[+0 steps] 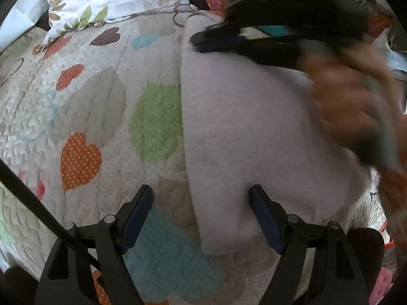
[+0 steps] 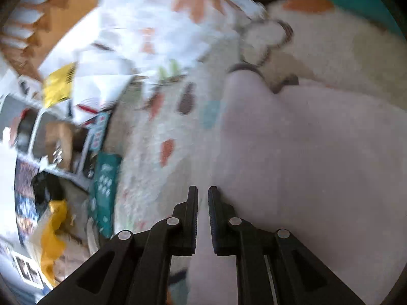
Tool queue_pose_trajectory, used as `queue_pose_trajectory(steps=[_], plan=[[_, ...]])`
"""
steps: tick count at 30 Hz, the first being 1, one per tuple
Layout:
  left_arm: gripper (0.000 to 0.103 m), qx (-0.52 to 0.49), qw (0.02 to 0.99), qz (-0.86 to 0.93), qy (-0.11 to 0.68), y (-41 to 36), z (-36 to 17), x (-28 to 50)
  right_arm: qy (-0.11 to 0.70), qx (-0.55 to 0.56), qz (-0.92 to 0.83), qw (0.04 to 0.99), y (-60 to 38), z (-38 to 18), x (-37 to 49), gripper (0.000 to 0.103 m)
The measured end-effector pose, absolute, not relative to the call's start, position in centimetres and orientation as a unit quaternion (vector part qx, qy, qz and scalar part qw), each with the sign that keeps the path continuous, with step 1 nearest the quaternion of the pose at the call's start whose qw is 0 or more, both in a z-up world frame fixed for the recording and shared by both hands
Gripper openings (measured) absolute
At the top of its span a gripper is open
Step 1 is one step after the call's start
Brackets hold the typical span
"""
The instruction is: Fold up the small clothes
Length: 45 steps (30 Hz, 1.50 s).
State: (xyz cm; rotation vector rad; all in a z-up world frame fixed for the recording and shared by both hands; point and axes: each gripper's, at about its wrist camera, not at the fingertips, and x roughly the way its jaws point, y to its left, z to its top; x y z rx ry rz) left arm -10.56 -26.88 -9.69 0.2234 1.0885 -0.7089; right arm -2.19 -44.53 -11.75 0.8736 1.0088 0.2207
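Left gripper (image 1: 201, 203) gapes, straddling the folded pink cloth's (image 1: 254, 132) edge; right gripper (image 2: 202, 203), blurred, nearly clenched, seemingly holding nothing.

Both wrist views look down, close, at the quilt (image 1: 106, 117), sharing the pale folded cloth (image 1: 249, 132).

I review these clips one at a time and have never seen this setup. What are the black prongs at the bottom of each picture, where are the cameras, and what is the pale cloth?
No robot here: a person holds a two-finger claw in each hand, each with a fisheye camera looking along its fingers. The left claw is open, one finger on the folded pale pink garment, one over the heart-patterned quilt. That view also shows the right claw and the blurred hand holding it. The right camera, blurred by motion, shows its claw nearly shut; whether it pinches cloth is unclear.
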Motion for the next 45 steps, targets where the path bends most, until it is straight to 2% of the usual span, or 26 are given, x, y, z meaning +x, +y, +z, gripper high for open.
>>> queue_pose_trajectory(steps=[6,11,15,19,27,32,34,36,38,44,45], plan=[[0.078,0.09,0.788,-0.337,0.506,-26.4,-10.0,-10.4,0.461,0.42,0.013,0.782,-48.8,-13.6,3.3,0.0],[0.078,0.082,0.785,-0.344,0.508,-25.8,-9.5,-10.6,0.436,0.383,-0.057,0.812,-51.1,-9.8,3.1,0.005],[0.077,0.047,0.784,-0.351,0.51,-24.4,-8.2,-10.5,0.419,0.369,-0.051,0.828,-51.6,-5.7,-2.5,0.015],[0.077,0.037,0.802,-0.329,0.496,-23.4,-7.2,-10.7,0.421,0.359,-0.044,0.832,-49.5,-3.9,-10.2,0.016],[0.078,0.054,0.796,-0.3,0.522,-23.7,-9.8,-10.7,0.412,0.452,-0.097,0.785,-46.2,-9.9,-25.0,0.016],[0.077,0.045,0.798,-0.325,0.506,-22.7,-7.3,-11.7,0.368,0.471,-0.12,0.793,-46.9,-9.3,-29.2,0.017],[0.079,0.041,0.806,-0.326,0.492,-22.7,-6.3,-11.1,0.368,0.446,-0.124,0.806,-47.6,-8.1,-29.1,0.029],[0.08,0.03,0.803,-0.331,0.495,-23.0,-5.9,-9.5,0.36,0.426,-0.135,0.819,-48.9,-7.2,-28.2,0.05],[0.082,0.002,0.79,-0.347,0.505,-23.6,-6.0,-7.2,0.36,0.411,-0.145,0.825,-50.0,-7.2,-27.0,0.054],[0.084,-0.05,0.718,-0.405,0.564,-28.1,-9.3,-1.5,0.379,0.44,-0.109,0.807,-53.8,-10.9,-20.9,0.054],[0.091,-0.066,0.711,-0.409,0.568,-28.3,-9.8,-1.1,0.382,0.45,-0.093,0.802,-54.0,-11.8,-19.9,0.054]])
